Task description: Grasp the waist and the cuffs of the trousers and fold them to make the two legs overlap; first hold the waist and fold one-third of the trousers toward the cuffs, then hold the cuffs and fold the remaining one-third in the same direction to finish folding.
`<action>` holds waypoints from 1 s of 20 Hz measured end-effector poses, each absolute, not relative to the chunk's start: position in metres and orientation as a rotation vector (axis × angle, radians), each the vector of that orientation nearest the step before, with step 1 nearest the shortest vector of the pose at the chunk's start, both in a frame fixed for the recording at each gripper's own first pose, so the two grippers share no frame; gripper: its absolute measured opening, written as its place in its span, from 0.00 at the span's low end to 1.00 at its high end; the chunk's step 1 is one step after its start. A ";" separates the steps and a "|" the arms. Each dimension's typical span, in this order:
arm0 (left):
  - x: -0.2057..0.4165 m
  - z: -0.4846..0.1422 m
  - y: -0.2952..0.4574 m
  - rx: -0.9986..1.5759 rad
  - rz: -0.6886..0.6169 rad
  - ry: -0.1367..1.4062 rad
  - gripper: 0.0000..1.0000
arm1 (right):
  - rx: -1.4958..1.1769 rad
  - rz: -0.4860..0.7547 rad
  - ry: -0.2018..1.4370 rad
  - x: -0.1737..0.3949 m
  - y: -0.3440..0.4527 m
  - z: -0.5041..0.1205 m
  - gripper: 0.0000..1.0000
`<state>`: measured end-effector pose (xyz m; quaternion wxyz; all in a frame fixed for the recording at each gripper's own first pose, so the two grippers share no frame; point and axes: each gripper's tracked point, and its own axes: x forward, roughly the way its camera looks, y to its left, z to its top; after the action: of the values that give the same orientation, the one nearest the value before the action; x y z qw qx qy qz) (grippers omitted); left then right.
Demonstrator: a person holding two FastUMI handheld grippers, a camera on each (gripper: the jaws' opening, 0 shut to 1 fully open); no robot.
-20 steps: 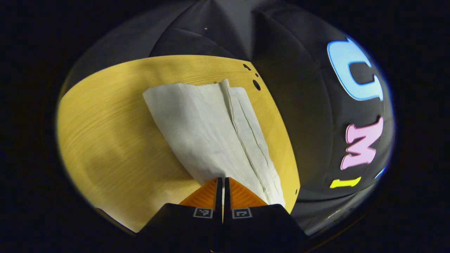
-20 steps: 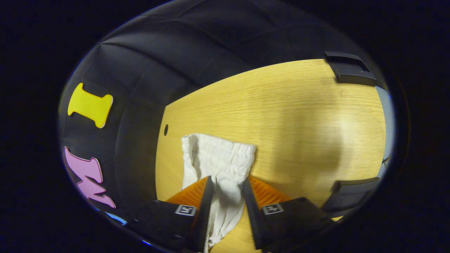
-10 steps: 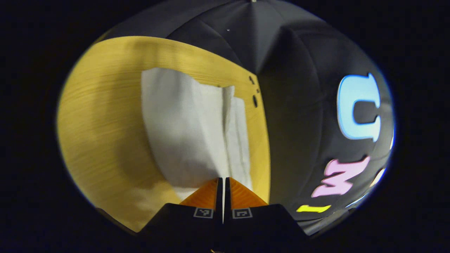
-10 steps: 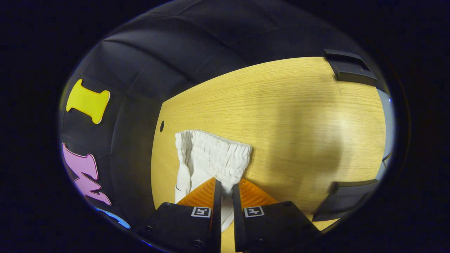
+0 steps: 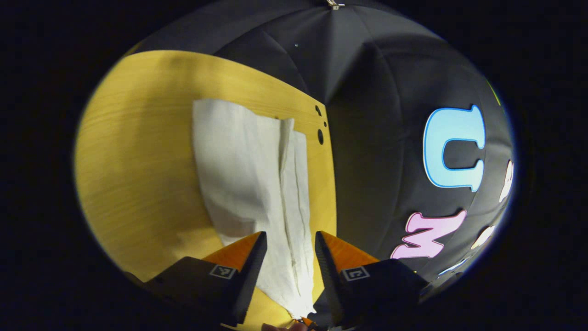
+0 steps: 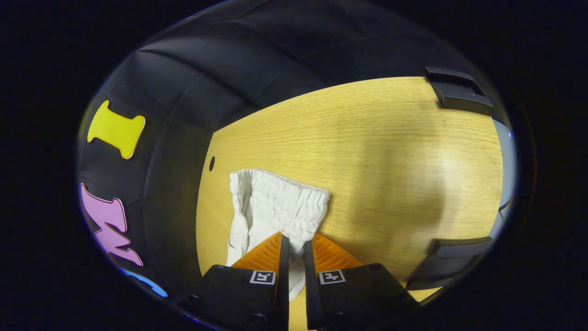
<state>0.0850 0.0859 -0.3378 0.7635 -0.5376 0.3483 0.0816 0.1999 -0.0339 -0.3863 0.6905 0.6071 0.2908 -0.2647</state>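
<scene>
White trousers (image 5: 257, 174) lie on the wooden table (image 5: 138, 161), legs overlapped, running away from the camera in the left gripper view. My left gripper (image 5: 287, 241) stands open, its fingers either side of the cloth near the cuff end, pressing on nothing. In the right gripper view the gathered elastic waist (image 6: 280, 202) lies on the table (image 6: 390, 161) by its left edge. My right gripper (image 6: 294, 246) is shut on the waist fabric, both fingers pinching a fold of it.
Black cloth walls stand close behind the table on both sides. Small round holes (image 5: 320, 136) mark the table near its far edge. Two dark brackets (image 6: 457, 92) sit at the table's right edge in the right gripper view.
My left gripper has opened and let go of the cuff end, which now lies flat. My right gripper closed on the waist and has held still since.
</scene>
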 end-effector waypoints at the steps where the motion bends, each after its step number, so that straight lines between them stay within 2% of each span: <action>1: 0.075 -0.345 0.096 -1.150 0.224 0.778 0.75 | 1.356 -0.591 0.649 0.200 -0.034 -0.386 0.20; 2: 0.065 -0.350 0.102 -1.152 0.253 0.793 0.70 | 1.356 -0.593 0.649 0.200 -0.034 -0.386 0.20; 3: 0.059 -0.351 0.106 -1.169 0.274 0.800 0.80 | 1.356 -0.593 0.648 0.200 -0.034 -0.386 0.20; 5: 0.054 -0.359 0.115 -1.190 0.320 0.800 0.82 | 1.355 -0.588 0.649 0.199 -0.034 -0.386 0.20; 8: 0.074 -0.362 0.110 -1.191 0.299 0.777 0.83 | 1.348 -0.578 0.653 0.200 -0.034 -0.387 0.20; 12: 0.116 -0.372 0.086 -1.062 0.238 0.820 0.83 | 1.339 -0.566 0.652 0.199 -0.033 -0.387 0.20; 16: 0.156 -0.383 0.067 -1.011 0.209 0.813 0.80 | 1.332 -0.554 0.651 0.200 -0.033 -0.387 0.20; 18: 0.171 -0.391 0.057 -1.018 0.200 0.827 0.75 | 1.332 -0.553 0.649 0.199 -0.033 -0.386 0.20; 20: 0.170 -0.403 0.054 -1.043 0.207 0.853 0.37 | 1.330 -0.549 0.648 0.200 -0.033 -0.387 0.20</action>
<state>0.1703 0.0541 -0.4032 0.7764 -0.4821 0.3943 0.0959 0.1996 -0.0327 -0.3871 0.7047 0.5980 0.2914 -0.2468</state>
